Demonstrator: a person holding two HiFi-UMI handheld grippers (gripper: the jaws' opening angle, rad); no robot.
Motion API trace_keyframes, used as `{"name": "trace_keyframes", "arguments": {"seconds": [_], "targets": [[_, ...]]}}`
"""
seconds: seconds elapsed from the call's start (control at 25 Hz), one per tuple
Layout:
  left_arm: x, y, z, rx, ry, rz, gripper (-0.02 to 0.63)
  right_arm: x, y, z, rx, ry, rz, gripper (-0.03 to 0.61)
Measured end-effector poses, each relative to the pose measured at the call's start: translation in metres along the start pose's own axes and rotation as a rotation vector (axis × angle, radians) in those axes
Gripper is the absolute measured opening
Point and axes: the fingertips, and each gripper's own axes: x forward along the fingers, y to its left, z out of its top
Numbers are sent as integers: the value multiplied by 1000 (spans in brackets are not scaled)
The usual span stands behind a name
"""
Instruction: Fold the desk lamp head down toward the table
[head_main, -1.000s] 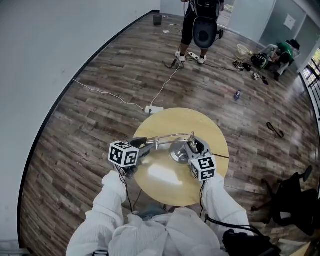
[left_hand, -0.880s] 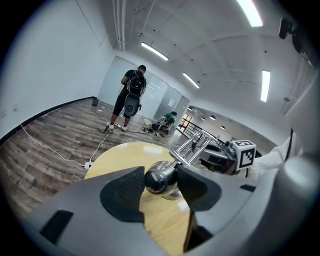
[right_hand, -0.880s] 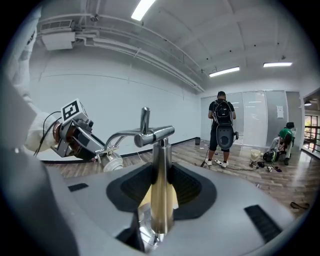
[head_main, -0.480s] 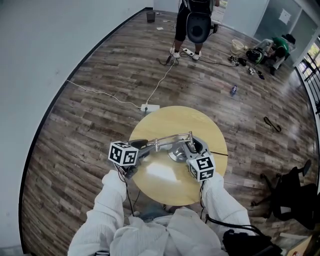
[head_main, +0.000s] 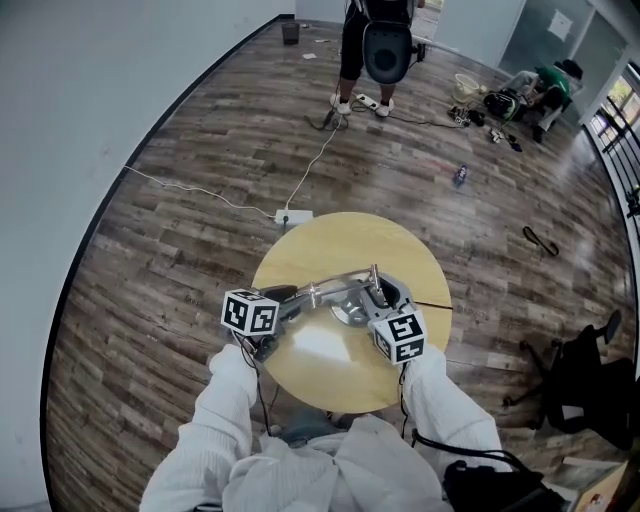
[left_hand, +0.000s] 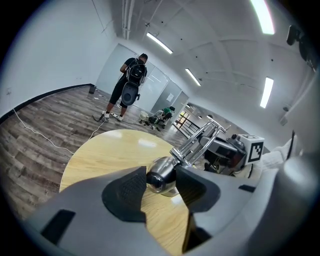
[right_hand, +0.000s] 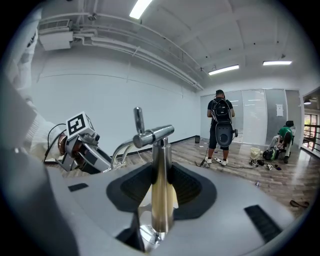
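Observation:
A chrome desk lamp stands on the round wooden table (head_main: 340, 238). Its round base (head_main: 347, 313) sits beside my right gripper (head_main: 385, 298), and its arm (head_main: 335, 288) reaches left to the lamp head (head_main: 282, 294). In the left gripper view the shiny head (left_hand: 160, 176) lies between the pads of my left gripper (left_hand: 161, 184), whose jaws are closing and touch it on both sides. In the right gripper view my right gripper (right_hand: 161, 189) is shut on the upright post (right_hand: 161, 165), just below the joint.
A white power strip (head_main: 292, 215) and its cable lie on the wooden floor just past the table. A person with a backpack (head_main: 375, 45) stands farther off. A black chair (head_main: 590, 375) is at the right. The wall curves along the left.
My left gripper has sunk a little toward the table with the lamp head, and the lamp arm now slopes lower. My right gripper has stayed on the post.

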Motion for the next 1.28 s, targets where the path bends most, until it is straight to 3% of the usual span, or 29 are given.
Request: {"name": "trace_keyframes", "arguments": {"seconds": [0.64, 1.04, 1.16, 1.28], "targets": [[9, -1, -5, -11, -8, -5, 161, -1, 1, 0, -14, 3, 0, 124], [-14, 1, -1, -63, -168, 61, 167, -13, -2, -6, -2, -9, -25, 124], [-40, -10, 2, 13, -222, 150, 167, -30, -3, -16, 24, -12, -63, 124], [-50, -44, 8, 187, -269, 227, 167, -49, -5, -29, 69, -12, -120, 124]]}}
